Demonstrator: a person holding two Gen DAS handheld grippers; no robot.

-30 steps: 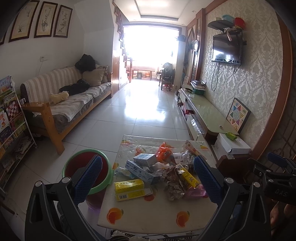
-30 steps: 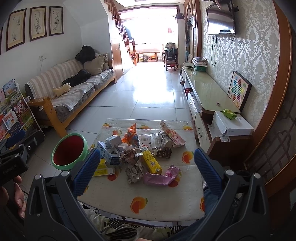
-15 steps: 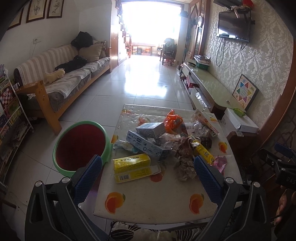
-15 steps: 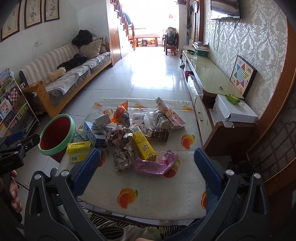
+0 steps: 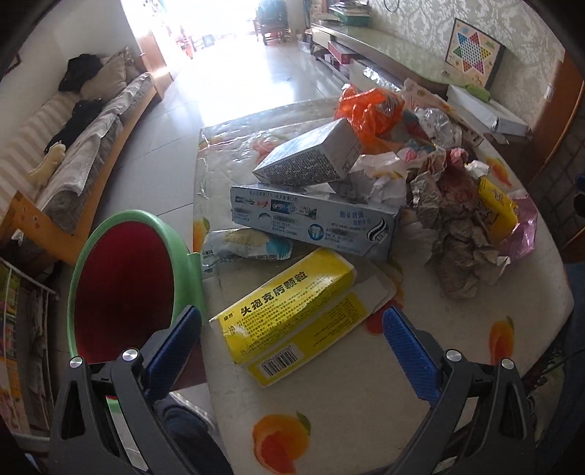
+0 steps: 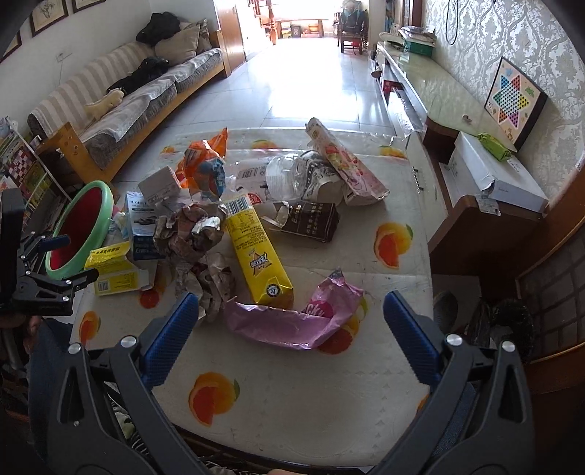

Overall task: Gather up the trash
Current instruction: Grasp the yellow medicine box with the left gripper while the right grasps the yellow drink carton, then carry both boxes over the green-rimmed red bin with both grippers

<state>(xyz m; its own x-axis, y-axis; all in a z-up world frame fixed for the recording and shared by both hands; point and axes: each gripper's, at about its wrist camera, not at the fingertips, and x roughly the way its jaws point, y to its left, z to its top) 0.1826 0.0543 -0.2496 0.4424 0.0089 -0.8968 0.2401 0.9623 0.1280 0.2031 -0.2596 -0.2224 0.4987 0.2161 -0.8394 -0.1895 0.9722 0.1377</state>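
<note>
Daylight is flooding in from the doorway (image 6: 303, 22) at 12 o'clock, blowing out to white and glaring off the floor (image 5: 234, 84). Fisheye distortion is bending the edges; corners are vignetting black. The table (image 6: 329, 383) is showing evenly lit, sharp, with soft shadows.

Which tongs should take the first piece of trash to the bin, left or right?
Left, probably. The open left tongs frame the flat yellow cardboard box, right beside the green-rimmed red bin. The open right tongs face the pink foil wrapper, farther from it.
</note>
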